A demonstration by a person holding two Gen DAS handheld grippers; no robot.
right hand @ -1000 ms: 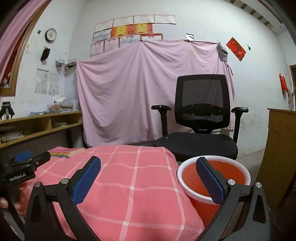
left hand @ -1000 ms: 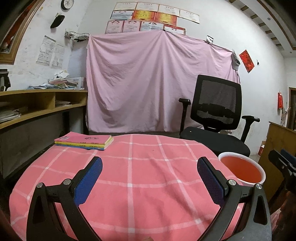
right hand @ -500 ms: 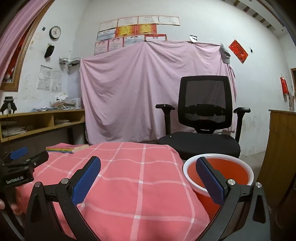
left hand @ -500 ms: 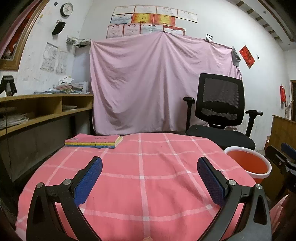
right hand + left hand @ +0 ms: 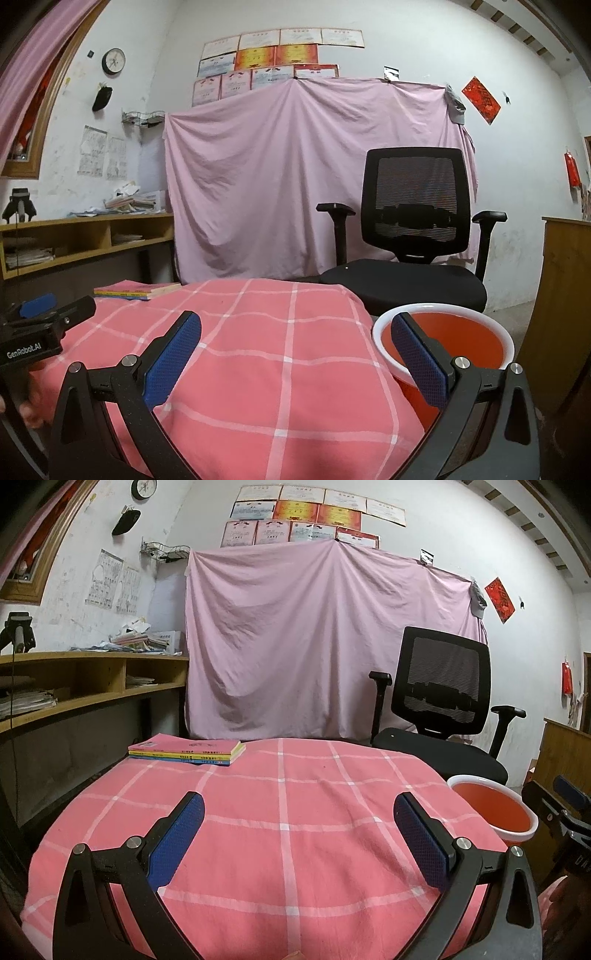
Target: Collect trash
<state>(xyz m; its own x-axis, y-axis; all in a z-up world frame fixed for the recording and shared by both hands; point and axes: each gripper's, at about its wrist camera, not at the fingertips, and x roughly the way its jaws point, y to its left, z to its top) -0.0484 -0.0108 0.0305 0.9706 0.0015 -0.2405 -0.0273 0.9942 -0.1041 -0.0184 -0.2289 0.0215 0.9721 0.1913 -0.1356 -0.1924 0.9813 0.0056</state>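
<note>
While above the pink tablecloth [image 5: 295, 812], left tool [image 5: 297, 825] and right tool [image 5: 295, 343] both spread wide, empty.

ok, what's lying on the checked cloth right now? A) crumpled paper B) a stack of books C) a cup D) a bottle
B: a stack of books sits at the far left edge of the cloth; no trash shows on it, and the bucket stands off its right side.

Left gripper [image 5: 298, 834] at bottom of frame, level, jaws wide apart, nothing between them. Right gripper [image 5: 295, 352] same pose, jaws wide apart, empty. Part of a hand [image 5: 31, 402] at lower left of right view.
</note>
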